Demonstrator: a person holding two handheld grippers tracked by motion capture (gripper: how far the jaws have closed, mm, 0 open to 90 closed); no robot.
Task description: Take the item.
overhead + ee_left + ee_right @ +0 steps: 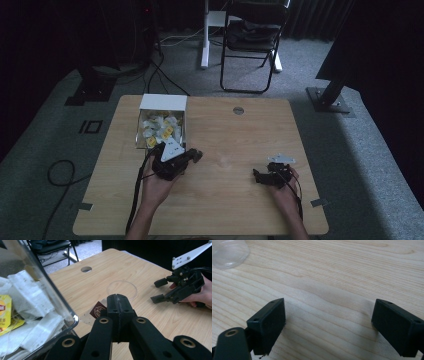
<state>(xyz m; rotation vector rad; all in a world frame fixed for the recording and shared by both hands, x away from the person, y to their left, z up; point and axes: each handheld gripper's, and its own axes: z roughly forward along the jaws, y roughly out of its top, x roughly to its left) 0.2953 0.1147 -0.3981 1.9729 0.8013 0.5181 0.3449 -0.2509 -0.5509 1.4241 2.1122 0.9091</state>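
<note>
– Where do we stand with the left gripper [117, 302]?

– We see its jaws pressed together, and in the left gripper view a small dark red tag [98, 310] pokes out just to the left of the tips. It looks pinched at its edge, with a thin pale sachet [87, 319] hanging below it over the wooden table [225, 135].

– And the box?

– The clear box [60, 305] full of white and yellow tea bags [159, 127] sits right beside that gripper, on its left in the left gripper view; in the high view it stands at the far left part of the table, with the gripper at its near corner.

– What about the right gripper [328, 322]?

– We find it released: the two black pads stand well apart over bare wood, nothing between them. It rests low by the table's right side, well apart from the left one.

– Anything between the two?

– A clear round lid [122, 288] lies flat on the wood there
</note>
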